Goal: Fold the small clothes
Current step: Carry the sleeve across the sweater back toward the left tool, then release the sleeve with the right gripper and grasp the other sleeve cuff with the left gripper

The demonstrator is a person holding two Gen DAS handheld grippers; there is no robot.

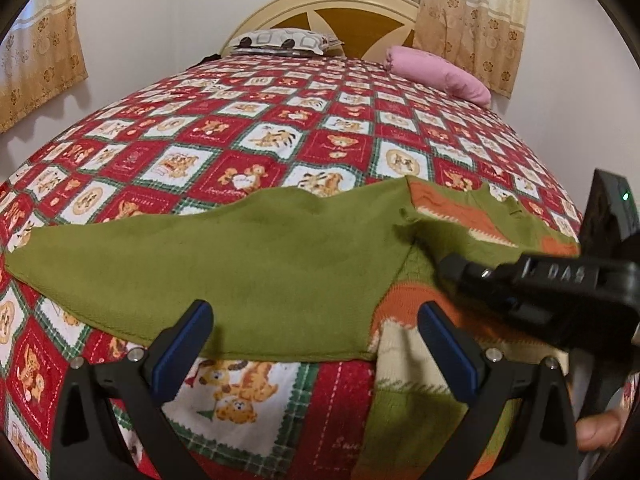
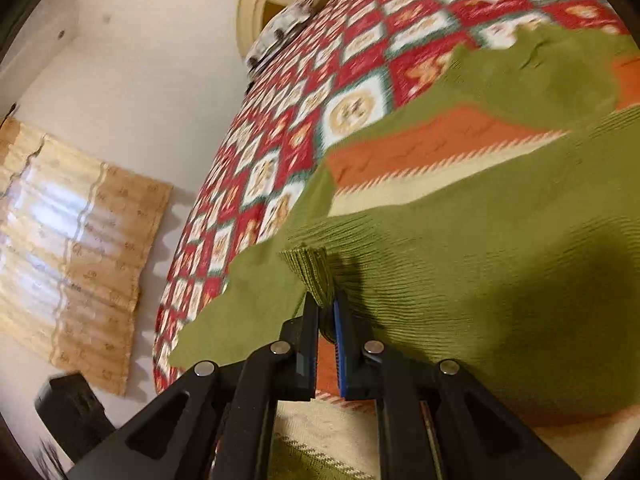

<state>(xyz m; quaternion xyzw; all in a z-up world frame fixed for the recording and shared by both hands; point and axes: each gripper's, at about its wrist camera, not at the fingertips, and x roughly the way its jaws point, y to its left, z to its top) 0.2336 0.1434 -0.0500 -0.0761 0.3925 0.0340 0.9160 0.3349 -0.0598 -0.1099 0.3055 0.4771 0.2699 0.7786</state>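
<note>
One fold underway: right gripper [image 2: 326,312] pinches sweater [image 2: 460,248] cuff, sleeve crossing body.
Left gripper [image 1: 316,336] wide open, empty; next, lay cuff flat, release.

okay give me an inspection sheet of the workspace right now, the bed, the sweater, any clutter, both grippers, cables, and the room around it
Surface: bed with red patchwork quilt.
Job's things: green sweater with orange and cream bands, partly folded on the quilt.
Clutter: pink pillow and patterned pillow near the headboard.
Grippers: left gripper open, low over the sweater's near edge, nothing between its fingers; right gripper shut on a ribbed sweater edge.
Cables: nothing seen.
Surroundings: cream headboard, white wall, floral curtains.
</note>
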